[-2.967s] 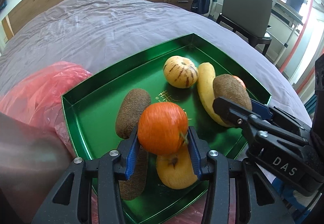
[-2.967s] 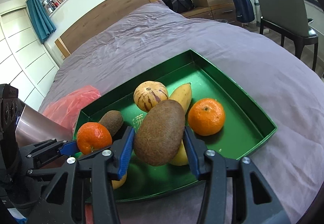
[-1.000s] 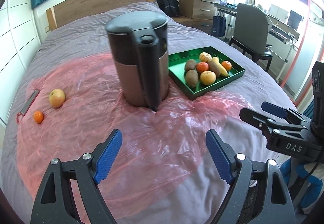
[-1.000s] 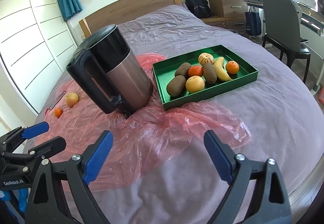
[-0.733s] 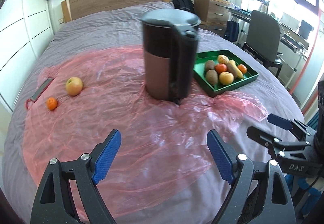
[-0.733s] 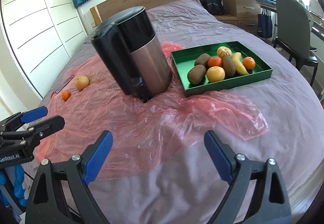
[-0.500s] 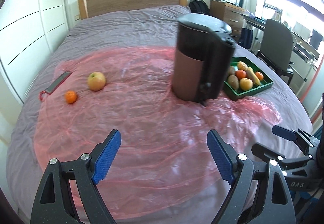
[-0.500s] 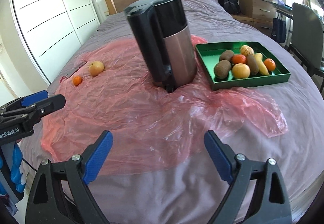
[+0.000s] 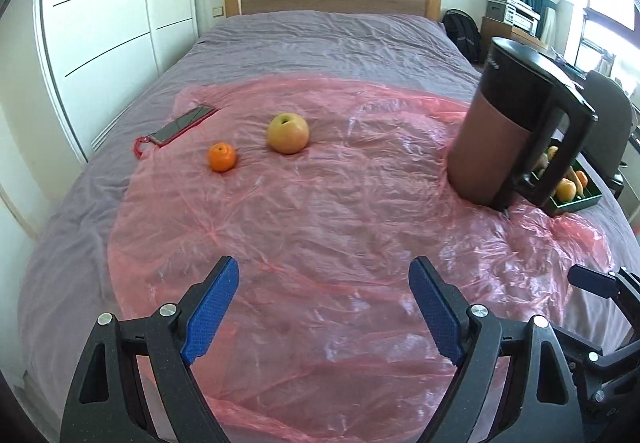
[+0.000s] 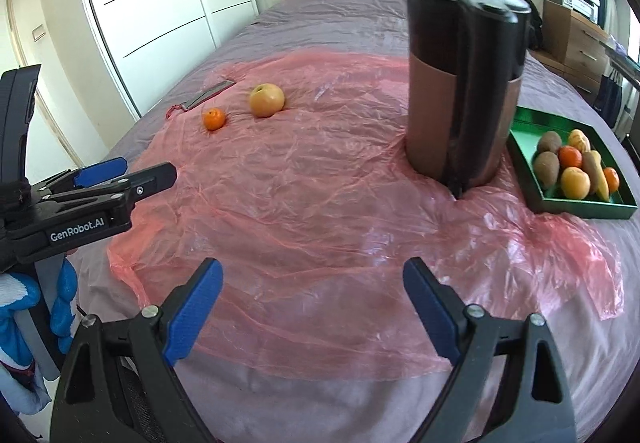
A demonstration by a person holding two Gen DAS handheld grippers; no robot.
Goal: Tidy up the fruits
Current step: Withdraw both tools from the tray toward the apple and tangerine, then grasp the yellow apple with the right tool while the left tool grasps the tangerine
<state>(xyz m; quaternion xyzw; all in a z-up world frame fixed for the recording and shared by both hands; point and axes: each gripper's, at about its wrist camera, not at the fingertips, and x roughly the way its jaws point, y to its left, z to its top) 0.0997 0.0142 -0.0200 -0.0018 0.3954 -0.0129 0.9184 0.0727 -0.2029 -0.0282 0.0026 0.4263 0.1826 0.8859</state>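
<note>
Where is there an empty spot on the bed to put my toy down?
The pink sheet is bare between the kettle and the apple, and in front near the tongs. The grey cover by the headboard is free too. The green tray is packed with fruit.

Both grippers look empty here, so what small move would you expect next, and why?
Probably the left gripper reaches forward toward the small orange, or the apple beside it. Both lie loose on the pink plastic sheet, far from the green tray that holds the other fruit. Both the left and the right gripper stand open with nothing between the pads.
</note>
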